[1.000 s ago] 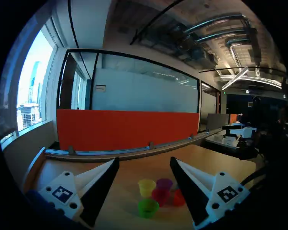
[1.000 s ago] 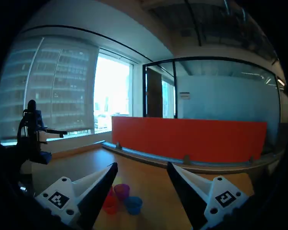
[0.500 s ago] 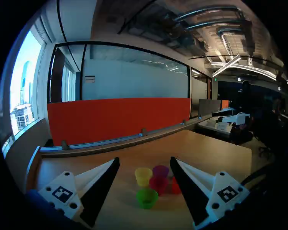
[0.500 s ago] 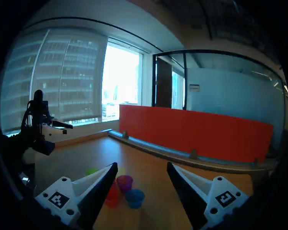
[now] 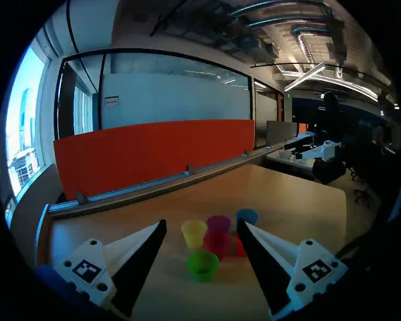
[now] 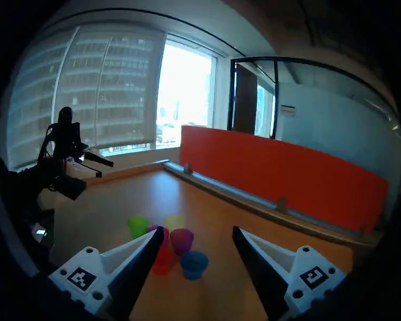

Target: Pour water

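Several small plastic cups stand clustered on a wooden table [image 5: 286,203]. In the left gripper view they are a green cup [image 5: 202,266] nearest, a yellow cup [image 5: 194,233], a purple cup [image 5: 218,223], a crimson cup [image 5: 217,243] and a blue cup [image 5: 247,216]. My left gripper [image 5: 200,223] hovers open above the near side of the cluster, holding nothing. In the right gripper view the blue cup [image 6: 194,264], purple cup [image 6: 182,241], red cup [image 6: 162,260], yellow cup [image 6: 174,221] and green cup [image 6: 137,226] sit low between the fingers. My right gripper [image 6: 198,230] is open and holds nothing.
An orange partition [image 5: 152,152] with a metal rail runs along the table's far edge. A black stand with a device [image 6: 64,155] rises at the left of the right gripper view. Desks and office chairs [image 5: 329,160] lie beyond the table's right end.
Both cameras have swung and tipped downward, so the cups sit higher in view and more of them show. The blue cup has come into the left gripper view. Both grippers stayed open.
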{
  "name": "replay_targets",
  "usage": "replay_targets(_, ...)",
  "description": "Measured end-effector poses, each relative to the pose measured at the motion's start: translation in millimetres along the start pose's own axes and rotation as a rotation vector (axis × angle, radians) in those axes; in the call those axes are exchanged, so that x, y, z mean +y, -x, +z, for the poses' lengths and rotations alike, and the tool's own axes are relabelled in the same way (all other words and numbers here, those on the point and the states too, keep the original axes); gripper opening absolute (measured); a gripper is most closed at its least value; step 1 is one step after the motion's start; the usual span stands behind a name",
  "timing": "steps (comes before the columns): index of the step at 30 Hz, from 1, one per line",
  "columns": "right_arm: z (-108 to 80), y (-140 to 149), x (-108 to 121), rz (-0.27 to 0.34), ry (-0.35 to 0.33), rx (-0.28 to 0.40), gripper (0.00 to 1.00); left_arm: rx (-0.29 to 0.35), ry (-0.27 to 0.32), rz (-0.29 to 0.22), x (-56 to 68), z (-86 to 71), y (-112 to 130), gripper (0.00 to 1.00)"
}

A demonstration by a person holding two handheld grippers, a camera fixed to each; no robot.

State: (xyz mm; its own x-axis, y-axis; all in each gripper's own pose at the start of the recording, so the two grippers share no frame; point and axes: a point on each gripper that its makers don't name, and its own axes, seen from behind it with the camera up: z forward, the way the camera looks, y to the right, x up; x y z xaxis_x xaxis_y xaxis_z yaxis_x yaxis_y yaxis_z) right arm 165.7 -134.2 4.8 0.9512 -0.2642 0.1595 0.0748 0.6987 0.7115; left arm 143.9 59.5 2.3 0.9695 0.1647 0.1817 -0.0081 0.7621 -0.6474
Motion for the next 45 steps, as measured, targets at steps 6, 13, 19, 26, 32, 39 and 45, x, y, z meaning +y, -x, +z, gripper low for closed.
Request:
replay_targets(6, 6.1, 11, -3, -0.021, -0.020, -0.032, 1.00, -0.021, 0.028, -0.003, 1.7, 5.6, 10, 0.98)
replay_targets(13, 15.8, 29, -2, -0.035, -0.028, -0.063, 0.99, -0.071, 0.031, 0.006, -0.9, 12.8, 33, 0.98)
replay_targets(19, 26.6, 47, 2, -0.031, -0.034, -0.094, 1.00, -0.122, 0.036, 0.018, -1.2, 22.4, 58, 0.98)
replay_targets(26, 39.7, 71, 6, -0.040, -0.036, -0.137, 1.00, -0.186, 0.064, 0.016, 2.2, 35.7, 90, 0.98)
replay_targets(32, 52.4, 92, 6, -0.044, -0.045, -0.171, 1.00, -0.236, 0.078, 0.014, 1.6, 46.5, 115, 0.98)
replay_targets(39, 65.1, 116, 4, -0.050, -0.057, -0.206, 1.00, -0.289, 0.103, 0.024, 5.5, 56.9, 142, 0.98)
replay_targets(45, 73.8, 134, 4, -0.058, -0.063, -0.234, 0.99, -0.318, 0.122, 0.036, 9.7, 66.1, 159, 0.98)
